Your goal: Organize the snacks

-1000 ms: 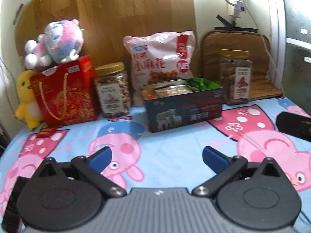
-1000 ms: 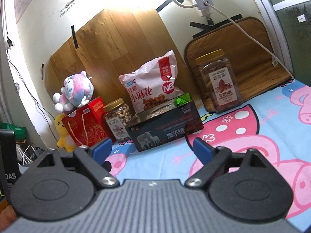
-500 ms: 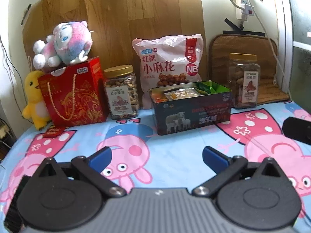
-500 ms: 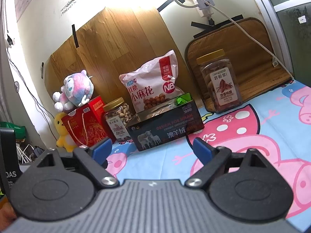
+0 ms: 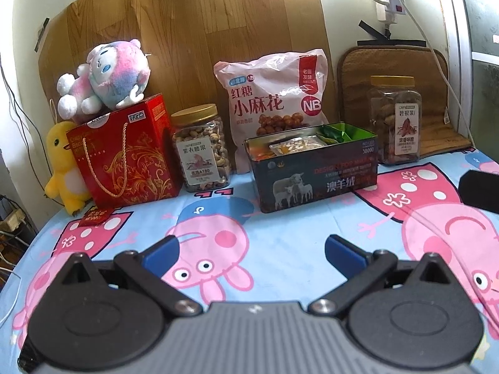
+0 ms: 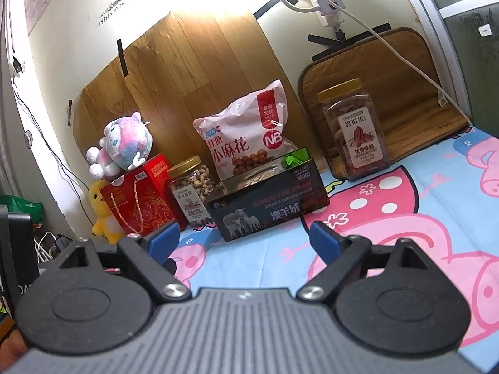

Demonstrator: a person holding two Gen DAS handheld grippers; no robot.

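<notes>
A dark tin box (image 5: pixel 315 176) stands open at the back middle with several snack packets (image 5: pixel 296 146) inside; it also shows in the right wrist view (image 6: pixel 268 207). A pink snack bag (image 5: pixel 274 103) leans behind it. A cashew jar (image 5: pixel 202 149) stands to its left, a pecan jar (image 5: pixel 396 121) to its right, a red gift box (image 5: pixel 124 152) further left. My left gripper (image 5: pixel 252 254) is open and empty, well short of the tin. My right gripper (image 6: pixel 246 238) is open and empty, low before the tin.
A pink plush toy (image 5: pixel 106 78) sits on the red box, a yellow duck toy (image 5: pixel 64 165) beside it. A brown mat (image 5: pixel 396 71) leans on the wall. A small red tag (image 5: pixel 95 216) lies on the cartoon-print cloth (image 5: pixel 280 243). A black part (image 5: pixel 480 190) shows at right.
The left wrist view has tilted up a little, so the row of snacks sits lower in frame. The right gripper has barely moved. Both stay open.
</notes>
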